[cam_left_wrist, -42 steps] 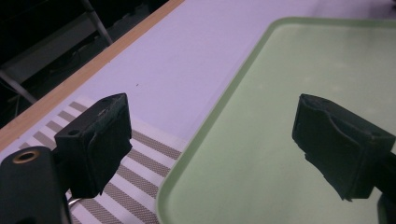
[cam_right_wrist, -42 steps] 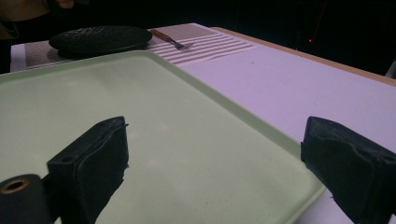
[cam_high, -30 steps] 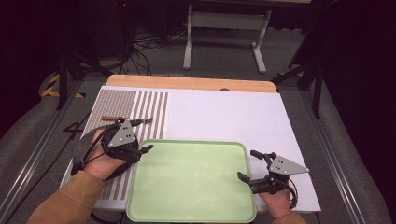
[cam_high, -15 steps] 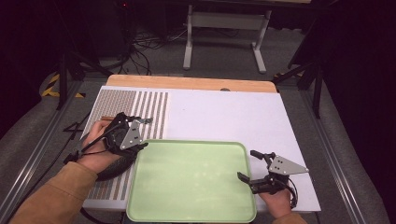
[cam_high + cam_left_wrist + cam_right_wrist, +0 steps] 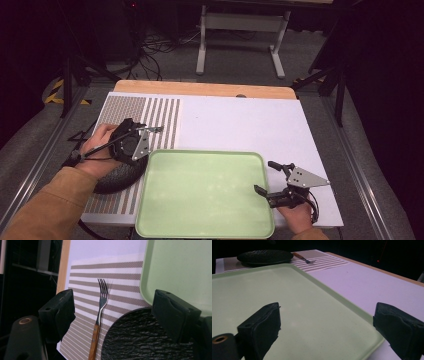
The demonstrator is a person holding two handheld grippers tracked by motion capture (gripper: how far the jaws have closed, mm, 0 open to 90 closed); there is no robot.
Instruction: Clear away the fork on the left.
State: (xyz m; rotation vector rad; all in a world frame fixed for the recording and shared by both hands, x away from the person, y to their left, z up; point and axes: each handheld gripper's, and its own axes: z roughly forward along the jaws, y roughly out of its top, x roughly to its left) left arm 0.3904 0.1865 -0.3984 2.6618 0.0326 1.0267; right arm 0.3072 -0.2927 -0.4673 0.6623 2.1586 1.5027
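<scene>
The left gripper [image 5: 134,142] sits at the left middle of the high view with its jaws spread wide and nothing between them; in the left gripper view the two black jaws rise at the lower left and lower right of the frame, framing a fork [image 5: 98,323] with a wooden handle that lies on the striped placemat [image 5: 117,277], tines pointing toward the top of the frame, apart from both jaws. Just right of the fork, at the bottom centre of that view, lies a black textured plate [image 5: 147,340], its rim close to the fork's handle and partly tucked against the green tray [image 5: 180,270] at the upper right. I judge the step in hand to be the approach to the fork: the jaws are lined up roughly on either side of it but not yet down on it. The next move calls for lowering them along the handle and closing without nudging the plate. The right gripper [image 5: 270,177] rests at the lower right of the high view, equally wide open and empty, its jaws straddling the tray's near right edge. In the right gripper view the tray [image 5: 312,315] spreads across the foreground, with the plate [image 5: 265,256] and fork [image 5: 303,258] far off at the upper left.
</scene>
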